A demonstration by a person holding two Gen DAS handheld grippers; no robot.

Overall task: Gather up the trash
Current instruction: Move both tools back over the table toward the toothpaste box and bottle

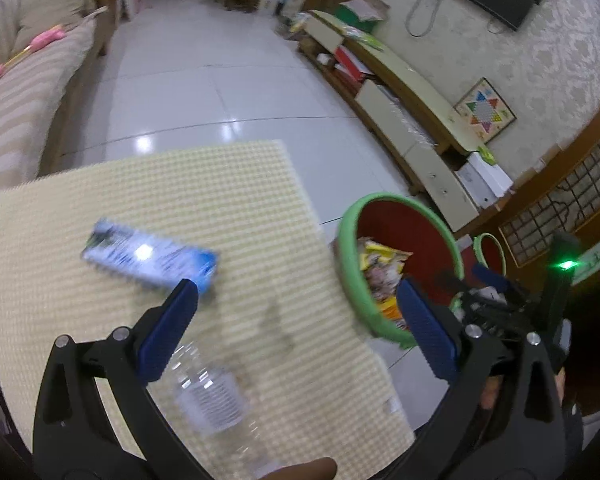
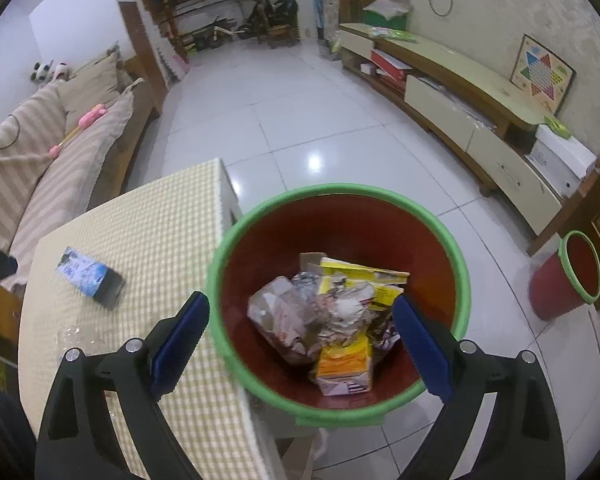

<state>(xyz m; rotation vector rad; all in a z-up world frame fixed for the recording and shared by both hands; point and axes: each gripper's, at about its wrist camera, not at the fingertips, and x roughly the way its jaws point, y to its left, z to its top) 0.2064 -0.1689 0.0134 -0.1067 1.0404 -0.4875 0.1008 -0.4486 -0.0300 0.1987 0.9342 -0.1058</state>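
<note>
A blue and white carton point(image 1: 148, 258) lies on the checked tablecloth point(image 1: 228, 200); it also shows in the right wrist view point(image 2: 90, 276). A clear plastic bottle point(image 1: 212, 396) lies on the cloth between the fingers of my left gripper point(image 1: 296, 292), which is open and empty above the table. A red bin with a green rim point(image 2: 466, 280) stands beside the table, holding crumpled paper point(image 2: 312, 312) and yellow cartons point(image 2: 344, 364); it also shows in the left wrist view point(image 1: 346, 264). My right gripper point(image 2: 300, 304) is open and empty above the bin.
A second small red bin point(image 2: 560, 280) stands on the white tiled floor point(image 2: 300, 120) at the right. A striped sofa point(image 2: 40, 152) lies left of the table. A low TV cabinet point(image 2: 480, 96) runs along the right wall.
</note>
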